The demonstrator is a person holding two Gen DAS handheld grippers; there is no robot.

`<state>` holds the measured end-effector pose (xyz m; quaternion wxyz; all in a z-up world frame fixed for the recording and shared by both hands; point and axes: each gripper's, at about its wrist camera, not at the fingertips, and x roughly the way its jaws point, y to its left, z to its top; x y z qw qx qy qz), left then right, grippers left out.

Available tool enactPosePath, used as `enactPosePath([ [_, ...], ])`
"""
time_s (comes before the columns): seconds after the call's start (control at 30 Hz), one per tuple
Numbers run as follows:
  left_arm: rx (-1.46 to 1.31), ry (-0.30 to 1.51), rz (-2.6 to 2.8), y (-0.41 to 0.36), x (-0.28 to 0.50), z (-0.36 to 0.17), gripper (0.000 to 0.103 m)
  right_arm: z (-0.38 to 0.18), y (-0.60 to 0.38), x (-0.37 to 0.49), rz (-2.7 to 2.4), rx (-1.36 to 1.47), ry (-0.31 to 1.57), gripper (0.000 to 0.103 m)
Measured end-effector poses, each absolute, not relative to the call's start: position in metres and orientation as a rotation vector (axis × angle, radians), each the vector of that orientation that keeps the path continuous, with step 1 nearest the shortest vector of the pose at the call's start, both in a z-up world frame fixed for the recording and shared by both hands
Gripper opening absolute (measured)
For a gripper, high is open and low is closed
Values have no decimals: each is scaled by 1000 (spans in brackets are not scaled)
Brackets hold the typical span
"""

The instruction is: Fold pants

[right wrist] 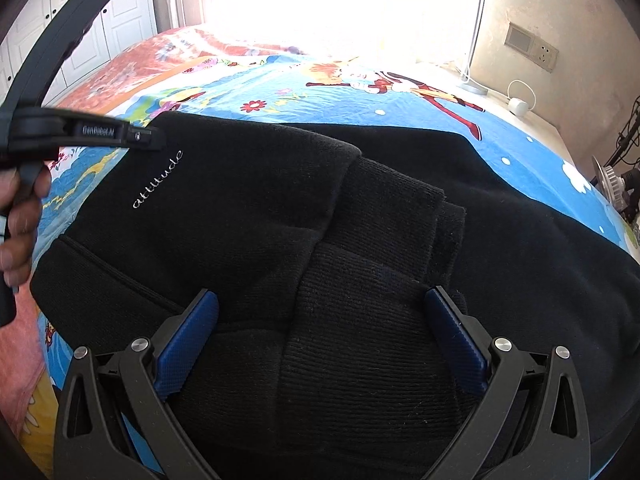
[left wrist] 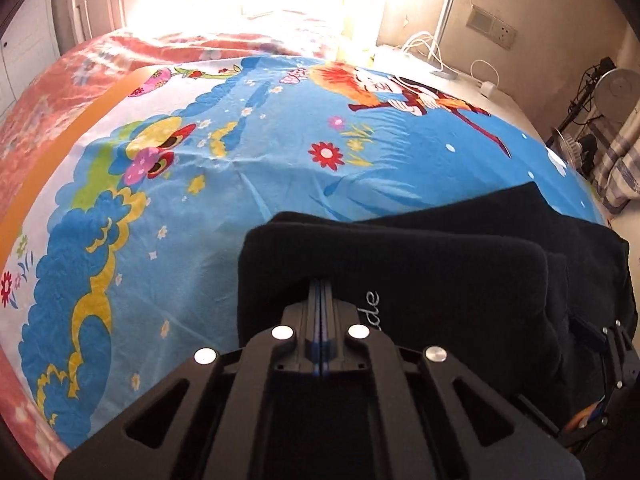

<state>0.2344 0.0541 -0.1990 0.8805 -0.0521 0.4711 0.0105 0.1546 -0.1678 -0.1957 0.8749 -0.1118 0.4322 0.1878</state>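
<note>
With the pants [right wrist: 248,216] already doubled, your left gripper [left wrist: 322,292] is pinched together at their 10 o'clock corner; right gripper [right wrist: 320,320] gapes over the cuffs. Likely next: grab, final fold.

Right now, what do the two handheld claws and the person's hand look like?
Both are matte black, angular frames with silver round bolt heads and blue textured pads. The left claw carries a white "GenRobot.AI" label on its side; the right claw shows ribbed blue pads. The bare hand grips a black handle.
</note>
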Motion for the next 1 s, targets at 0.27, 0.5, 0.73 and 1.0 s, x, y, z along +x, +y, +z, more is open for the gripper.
enactPosePath([
  [0.27, -33, 1023, -21, 49, 280, -211, 2, -196, -167, 153, 395, -237, 897, 99],
  [0.5, -149, 872, -18, 69, 253, -171, 9, -195, -166, 153, 392, -237, 901, 99],
  [0.73, -164, 936, -47, 66, 238, -212, 14, -166, -169, 164, 399, -209, 914, 98],
  [1.0, -149, 920, -35, 64, 234, -212, 14, -152, -155, 241, 332, -214, 916, 98],
])
